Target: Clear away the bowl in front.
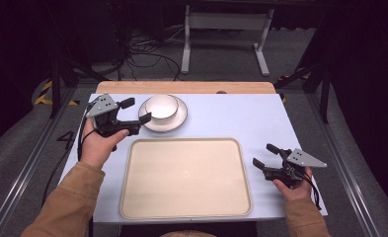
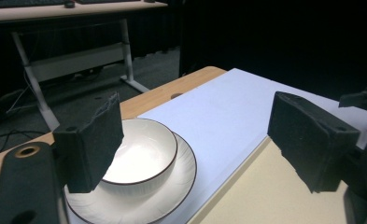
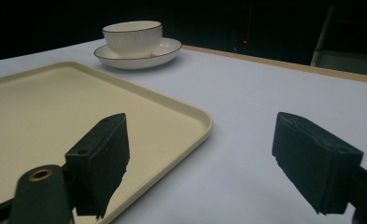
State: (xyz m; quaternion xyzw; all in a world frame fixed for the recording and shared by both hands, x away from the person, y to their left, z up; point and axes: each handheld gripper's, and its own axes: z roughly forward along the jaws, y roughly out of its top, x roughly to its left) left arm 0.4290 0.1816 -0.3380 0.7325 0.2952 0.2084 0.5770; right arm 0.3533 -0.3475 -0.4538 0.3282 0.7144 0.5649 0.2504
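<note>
A white bowl [image 1: 161, 107] sits in a white plate [image 1: 176, 122] at the back of the table; the bowl [image 2: 141, 156] and plate [image 2: 172, 191] are close in the left gripper view, and the bowl [image 3: 132, 37] on its plate [image 3: 165, 51] is far off in the right gripper view. A cream tray [image 1: 185, 177] lies empty in the middle. My left gripper [image 1: 136, 111] is open, its jaws just left of the plate's rim, nothing between them. My right gripper [image 1: 264, 155] is open, just right of the tray [image 3: 55, 116].
The table has a pale blue top [image 1: 241, 118] with a wooden strip [image 1: 186, 87] along its far edge. Beyond it stands a white table frame [image 1: 226, 34] on a dark floor with cables [image 1: 147, 54].
</note>
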